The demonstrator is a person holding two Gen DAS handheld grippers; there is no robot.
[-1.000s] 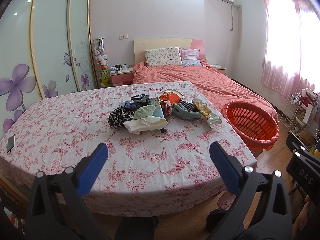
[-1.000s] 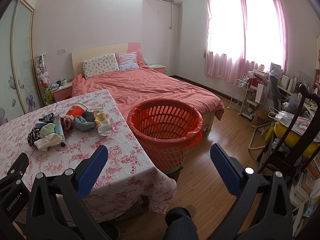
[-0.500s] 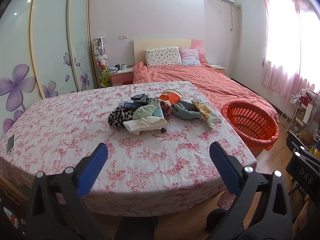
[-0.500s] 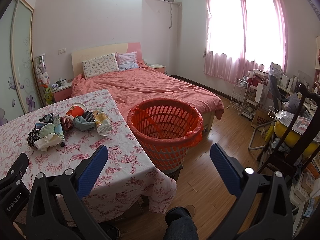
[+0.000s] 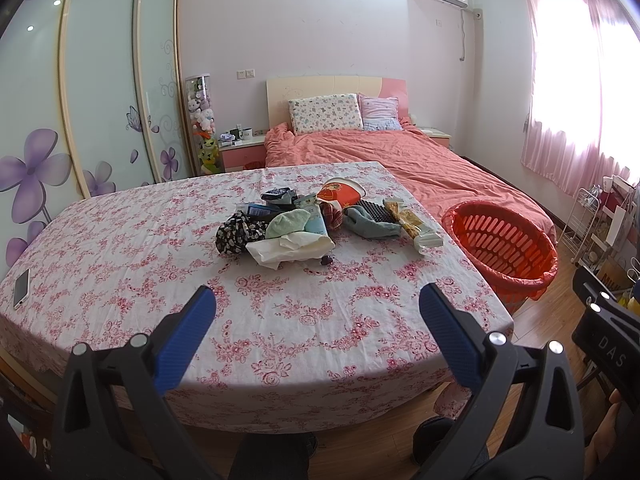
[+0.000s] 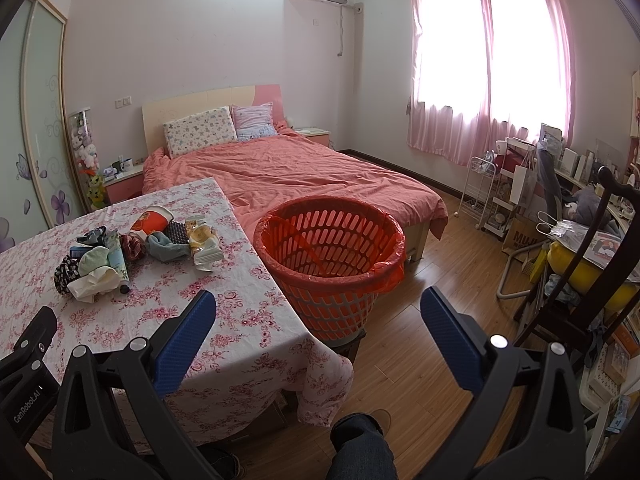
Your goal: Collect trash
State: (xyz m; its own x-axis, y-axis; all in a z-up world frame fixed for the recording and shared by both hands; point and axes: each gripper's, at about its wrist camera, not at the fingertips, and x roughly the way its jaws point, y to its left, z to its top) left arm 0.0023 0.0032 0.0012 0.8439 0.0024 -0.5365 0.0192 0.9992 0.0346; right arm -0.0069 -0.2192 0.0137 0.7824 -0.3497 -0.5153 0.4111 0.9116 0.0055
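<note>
A pile of trash lies mid-table on the pink floral tablecloth: crumpled white tissue, a red paper cup, a yellow snack wrapper, cloth pieces and small packets. It also shows in the right wrist view. An orange basket with a red liner stands off the table's right edge; it also shows in the left wrist view. My left gripper is open and empty over the table's near edge. My right gripper is open and empty, in front of the basket.
A phone lies at the table's left edge. A bed with a salmon cover is behind the table. Sliding wardrobe doors stand at left. A chair, wire rack and clutter fill the right side.
</note>
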